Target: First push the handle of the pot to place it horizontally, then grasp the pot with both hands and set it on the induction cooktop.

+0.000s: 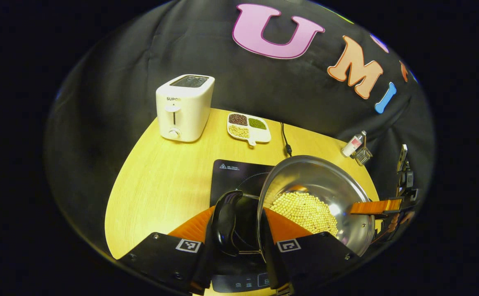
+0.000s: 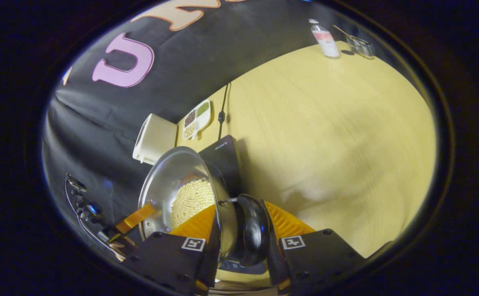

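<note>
A steel pot [image 1: 325, 181] with pale yellow beans in it hangs over the black induction cooktop [image 1: 233, 174]; I cannot tell whether it touches the cooktop. My left gripper [image 1: 239, 213] is shut on the pot's near black handle [image 1: 227, 222], one finger outside the handle and one inside the rim. At the pot's far rim the right gripper [image 1: 377, 206] grips the opposite side. In the right gripper view my right gripper [image 2: 239, 209] is shut on the other black handle [image 2: 255, 232] of the pot [image 2: 173, 176], again with one finger inside the rim. The left gripper [image 2: 134, 220] shows across the pot.
On the yellow wooden table [image 1: 161, 185] stand a white toaster [image 1: 185, 107] at the back left and a divided white dish of beans [image 1: 248, 128] beside it. A black cable [image 1: 285, 139] runs to the cooktop. A small bottle [image 1: 353, 144] and a wire utensil [image 1: 362, 155] sit at the back right.
</note>
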The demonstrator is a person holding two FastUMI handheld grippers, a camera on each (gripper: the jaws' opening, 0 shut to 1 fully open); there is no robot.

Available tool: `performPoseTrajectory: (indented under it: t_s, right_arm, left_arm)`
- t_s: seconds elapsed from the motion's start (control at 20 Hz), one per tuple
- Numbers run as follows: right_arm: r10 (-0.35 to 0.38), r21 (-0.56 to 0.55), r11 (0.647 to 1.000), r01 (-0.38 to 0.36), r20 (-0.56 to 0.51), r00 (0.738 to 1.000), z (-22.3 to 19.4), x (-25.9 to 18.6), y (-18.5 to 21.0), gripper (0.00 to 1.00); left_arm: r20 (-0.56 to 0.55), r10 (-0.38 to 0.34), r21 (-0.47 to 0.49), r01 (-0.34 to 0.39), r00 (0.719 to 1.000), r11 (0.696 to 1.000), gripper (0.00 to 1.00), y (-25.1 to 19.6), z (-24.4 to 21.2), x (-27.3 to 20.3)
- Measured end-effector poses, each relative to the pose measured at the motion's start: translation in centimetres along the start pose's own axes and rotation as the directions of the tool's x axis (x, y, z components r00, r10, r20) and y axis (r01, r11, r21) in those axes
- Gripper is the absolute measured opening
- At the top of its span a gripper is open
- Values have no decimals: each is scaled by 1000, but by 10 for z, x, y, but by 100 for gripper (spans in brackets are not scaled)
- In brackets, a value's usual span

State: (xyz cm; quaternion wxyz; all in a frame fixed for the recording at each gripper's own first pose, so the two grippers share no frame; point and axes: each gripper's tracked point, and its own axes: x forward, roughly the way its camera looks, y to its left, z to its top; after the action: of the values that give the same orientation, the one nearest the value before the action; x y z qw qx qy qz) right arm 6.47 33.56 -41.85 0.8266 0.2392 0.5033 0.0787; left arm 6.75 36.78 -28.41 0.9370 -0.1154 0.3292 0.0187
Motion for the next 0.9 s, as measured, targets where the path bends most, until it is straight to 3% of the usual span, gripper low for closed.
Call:
performPoseTrajectory:
  t_s: [0.05,0.1,0.15,0.2,0.25,0.35,0.4,0.45,0.5,0.8,0.85,0.9]
  right_arm:
    - [-2,0,1000,2,13,1000,1,5,3,46]
    - [-3,0,1000,3,21,1000,2,14,7,52]
    - [-6,-1,1000,6,26,1000,3,20,9,45]
    - [-10,-2,1000,10,30,999,4,23,9,45]
    - [-14,-7,1000,14,36,999,5,27,11,52]
    - [-20,-18,1000,21,48,999,10,32,12,52]
    - [-18,-21,1000,19,53,998,12,35,13,45]
    - [-15,-23,1000,16,58,998,14,38,14,45]
    - [-10,-25,1000,11,69,998,16,41,15,52]
    - [25,-59,998,-20,84,996,20,51,20,52]
    - [29,-69,997,-23,85,996,19,51,20,45]
    - [31,-70,997,-25,91,995,20,51,21,45]
  left_arm:
    - [8,0,0,0,1000,1000,54,3,2,3]
    - [13,2,1,-2,1000,1000,52,8,4,5]
    - [16,5,0,-5,1000,1000,53,12,5,8]
    - [20,8,1,-8,1000,1000,53,15,6,10]
    - [21,11,2,-11,1000,1000,53,17,6,14]
    - [27,12,7,-12,1000,1000,52,20,9,19]
    - [27,12,4,-12,1000,1000,52,22,10,21]
    - [31,11,1,-11,999,1000,52,22,11,25]
    - [40,10,0,-10,999,1000,53,22,12,27]
    - [45,11,-19,-10,999,1000,54,28,6,28]
    - [43,8,-36,-7,999,999,55,29,4,27]
    - [52,4,-42,-2,999,999,56,28,5,27]
